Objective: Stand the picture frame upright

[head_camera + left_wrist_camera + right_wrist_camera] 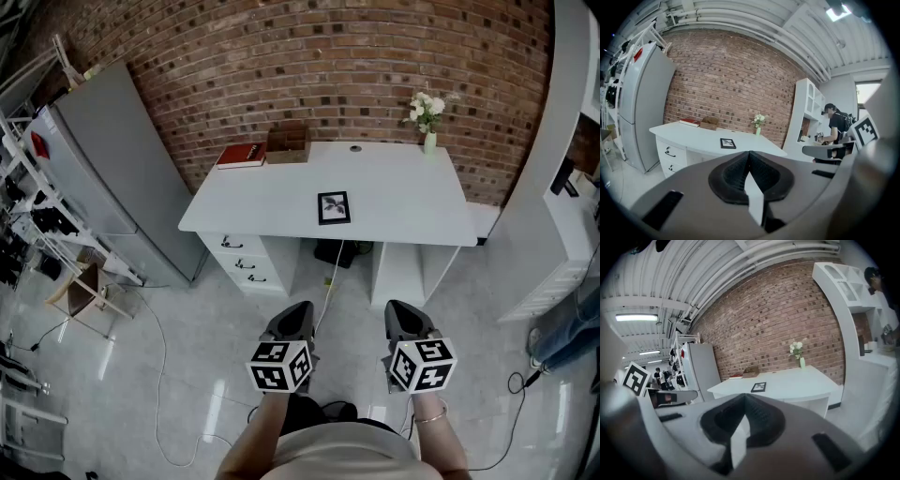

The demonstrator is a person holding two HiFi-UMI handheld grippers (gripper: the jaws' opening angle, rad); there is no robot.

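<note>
Fingers [733,177] of the left gripper [749,153] are pressed together, their black ribbed pads meeting along one seam with nothing caught between them. The right gripper [744,397] is clenched the same way and is just as empty. Both hang side by side over the grey floor in front of the white desk [403,202], well short of its front edge.

The picture frame [334,207] is small and rectangular, with a thin black border around a pale picture bearing a dark sprig-like shape. It lies flat on its back on the desk top, near the middle and somewhat toward the front edge. It sits ahead of the grippers and roughly between their two lines, well apart from both. In the left gripper view it shows above the closed tips and a little to their left. In the right gripper view it is above and slightly to the right.

Farther back on the desk stand a red book [242,155], a brown box [288,145] and a vase of white flowers [427,117], along the brick wall.

The frame's picture is too small to read in detail, and its back is hidden against the desk. In the head view the marker cubes cover the hands holding the grippers.
</note>
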